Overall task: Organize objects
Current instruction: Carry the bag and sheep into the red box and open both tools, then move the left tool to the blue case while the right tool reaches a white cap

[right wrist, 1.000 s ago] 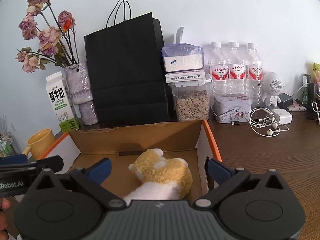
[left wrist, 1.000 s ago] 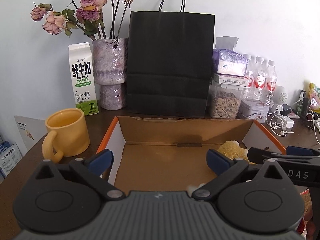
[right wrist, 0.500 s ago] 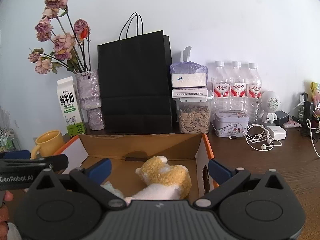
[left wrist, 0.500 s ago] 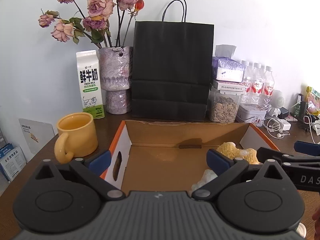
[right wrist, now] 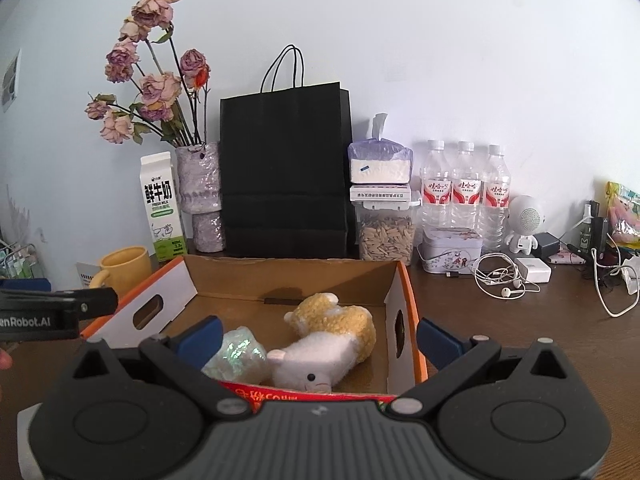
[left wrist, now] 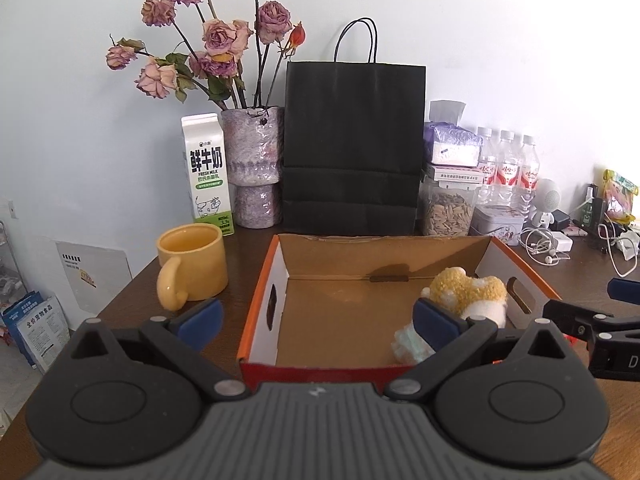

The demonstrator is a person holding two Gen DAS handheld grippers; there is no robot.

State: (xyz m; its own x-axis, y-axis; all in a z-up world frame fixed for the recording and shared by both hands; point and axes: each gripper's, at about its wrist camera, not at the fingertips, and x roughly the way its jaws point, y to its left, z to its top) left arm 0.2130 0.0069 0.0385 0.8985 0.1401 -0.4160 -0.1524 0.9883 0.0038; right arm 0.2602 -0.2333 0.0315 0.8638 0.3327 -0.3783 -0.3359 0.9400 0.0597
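Left wrist view: the left gripper [left wrist: 318,322] hung wide and empty over the near edge of the box [left wrist: 260,300]. The plush [left wrist: 466,294] lay inside, toward the box's right wall, with a pale wrapped bundle [left wrist: 408,346] just beside it, partly hidden by the right finger. A yellow mug [left wrist: 192,266] stood on the table [left wrist: 132,300] just left of the box, outside it. The tip of the right gripper [left wrist: 600,332] showed at the right edge.

Right wrist view: the right gripper [right wrist: 318,334] was likewise spread wide, holding nothing, above the box's [right wrist: 404,304] near rim. The plush [right wrist: 332,334] lay on its side, yellow fleece back toward the far wall, white face toward the camera. The iridescent bundle [right wrist: 236,354] touched it on the left. The mug [right wrist: 124,270] sat beyond the left wall.

By my reading, two soft items were already boxed, and the step in hand was choosing the next object. The mug looked the likeliest candidate; the left gripper would have to swing left, clear the box wall and close on the rim or handle.
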